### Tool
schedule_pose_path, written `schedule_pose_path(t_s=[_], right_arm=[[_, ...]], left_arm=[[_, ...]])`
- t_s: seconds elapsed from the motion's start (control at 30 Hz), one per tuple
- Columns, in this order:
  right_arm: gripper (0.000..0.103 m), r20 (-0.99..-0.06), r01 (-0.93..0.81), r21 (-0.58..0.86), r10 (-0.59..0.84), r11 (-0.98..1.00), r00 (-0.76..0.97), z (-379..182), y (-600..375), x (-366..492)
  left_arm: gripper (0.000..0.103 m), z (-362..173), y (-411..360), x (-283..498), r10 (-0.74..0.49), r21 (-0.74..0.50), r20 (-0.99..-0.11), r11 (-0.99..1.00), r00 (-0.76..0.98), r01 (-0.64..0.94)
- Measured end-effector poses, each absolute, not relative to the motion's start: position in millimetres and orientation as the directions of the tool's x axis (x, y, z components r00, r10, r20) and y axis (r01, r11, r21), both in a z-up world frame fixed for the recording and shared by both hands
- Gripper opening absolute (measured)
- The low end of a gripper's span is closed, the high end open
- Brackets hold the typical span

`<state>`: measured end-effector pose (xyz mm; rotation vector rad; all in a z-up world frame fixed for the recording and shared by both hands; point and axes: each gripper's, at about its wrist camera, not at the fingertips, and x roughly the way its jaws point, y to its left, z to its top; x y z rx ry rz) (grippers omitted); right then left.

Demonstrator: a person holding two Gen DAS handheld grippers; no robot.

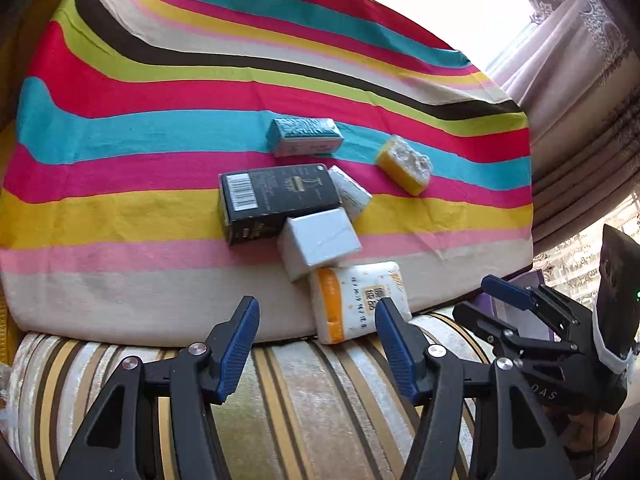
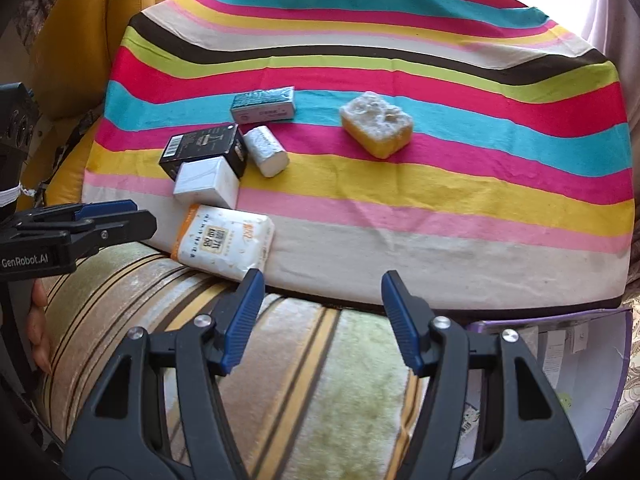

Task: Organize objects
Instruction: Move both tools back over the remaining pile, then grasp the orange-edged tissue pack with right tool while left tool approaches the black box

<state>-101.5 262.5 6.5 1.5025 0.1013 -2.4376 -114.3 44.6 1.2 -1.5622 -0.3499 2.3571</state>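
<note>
Boxes bunched at nine o'clock on cloth (image 2: 400,208): black box (image 2: 200,148), white box (image 2: 208,182), tissue pack (image 2: 224,240) overhanging edge, so nearest to grab. Sponge (image 2: 376,126) alone toward twelve. Left gripper (image 1: 316,344) and right gripper (image 2: 322,316) spread wide, holding nothing, parked over sofa arm (image 2: 280,360).

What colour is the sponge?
The sponge is yellow with a whitish top, clearest in the right wrist view.
</note>
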Motion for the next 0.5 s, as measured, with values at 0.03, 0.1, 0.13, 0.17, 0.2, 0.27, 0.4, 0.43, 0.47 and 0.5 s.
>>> schedule_pose_path(t_s=[0.03,0.1,0.13,0.17,0.2,0.27,0.4,0.43,0.47,0.5], right_arm=[[0.067,-0.887,0.275,0.087,-0.200,-0.957,-0.416,6.3,256.4,-102.1],[0.073,-0.890,0.280,0.104,-0.215,-0.954,-0.401,5.3,244.7,-103.7],[0.077,-0.893,0.284,0.113,-0.222,-0.952,-0.390,4.3,238.6,-104.5],[0.078,-0.896,0.291,0.117,-0.227,-0.950,-0.382,3.5,232.5,-105.3],[0.079,-0.898,0.297,0.118,-0.229,-0.948,-0.376,3.1,226.2,-106.0],[0.082,-0.901,0.304,0.119,-0.231,-0.945,-0.367,1.2,214.4,-107.7],[0.083,-0.919,0.287,0.109,-0.207,-0.952,-0.335,-7.0,196.8,-112.5],[0.083,-0.922,0.286,0.106,-0.202,-0.952,-0.331,-8.6,192.3,-113.3],[0.083,-0.925,0.283,0.103,-0.196,-0.954,-0.326,-10.8,188.7,-114.4],[0.083,-0.929,0.276,0.098,-0.187,-0.956,-0.319,-13.5,185.8,-116.0]], left_arm=[[0.062,1.3,39.8,-115.4,0.366,-0.357,-0.852,-0.929,-0.373,-0.097],[0.063,1.8,30.4,-117.8,0.359,-0.357,-0.852,-0.931,-0.381,-0.079],[0.064,2.3,26.4,-118.6,0.355,-0.356,-0.851,-0.932,-0.387,-0.071],[0.065,2.7,22.8,-119.5,0.350,-0.354,-0.851,-0.933,-0.393,-0.064],[0.066,3.0,19.8,-120.4,0.345,-0.353,-0.850,-0.934,-0.398,-0.057],[0.068,3.3,14.1,-122.3,0.343,-0.355,-0.849,-0.934,-0.403,-0.047],[0.070,4.9,2.5,-124.8,0.343,-0.367,-0.841,-0.930,-0.419,-0.025],[0.071,5.6,0.0,-125.1,0.342,-0.368,-0.839,-0.930,-0.423,-0.021],[0.072,6.1,-2.5,-125.6,0.342,-0.371,-0.836,-0.928,-0.428,-0.016],[0.073,6.3,-4.4,-126.2,0.342,-0.374,-0.834,-0.927,-0.432,-0.012]])
